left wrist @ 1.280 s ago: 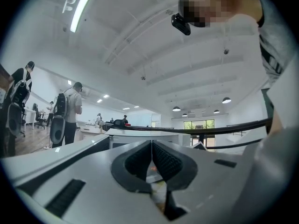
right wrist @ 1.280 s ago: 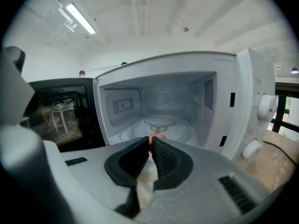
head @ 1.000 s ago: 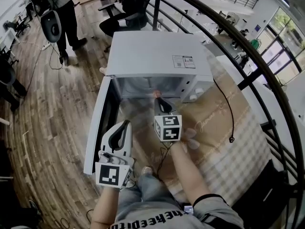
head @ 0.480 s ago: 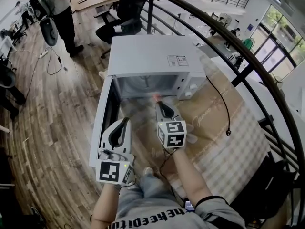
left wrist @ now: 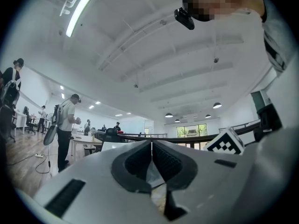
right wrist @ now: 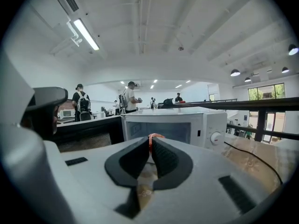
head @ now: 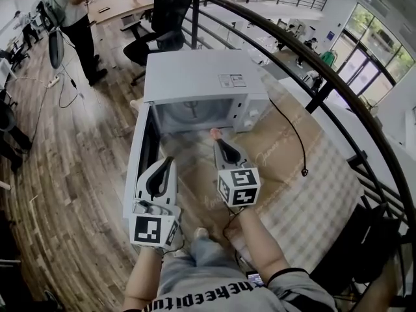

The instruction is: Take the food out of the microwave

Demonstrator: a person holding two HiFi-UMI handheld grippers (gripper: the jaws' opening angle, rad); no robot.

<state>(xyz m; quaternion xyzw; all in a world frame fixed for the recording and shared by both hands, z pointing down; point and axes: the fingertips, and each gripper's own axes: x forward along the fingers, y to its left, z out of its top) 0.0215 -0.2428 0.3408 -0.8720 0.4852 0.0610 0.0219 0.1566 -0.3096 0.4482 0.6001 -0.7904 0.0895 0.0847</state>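
Before the open microwave (head: 195, 77), right gripper (right wrist: 152, 146) tight on orange food (right wrist: 153, 136), left gripper (left wrist: 152, 148) closed.

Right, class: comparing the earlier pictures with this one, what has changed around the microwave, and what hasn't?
The right tool, shut on a small orange piece of food, has drawn back from the mouth of the microwave towards the person. The left tool stays shut and empty beside the open door. The microwave has not moved.

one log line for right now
microwave: door open | right tongs: shut on orange item, in front of microwave | left tongs: shut, empty
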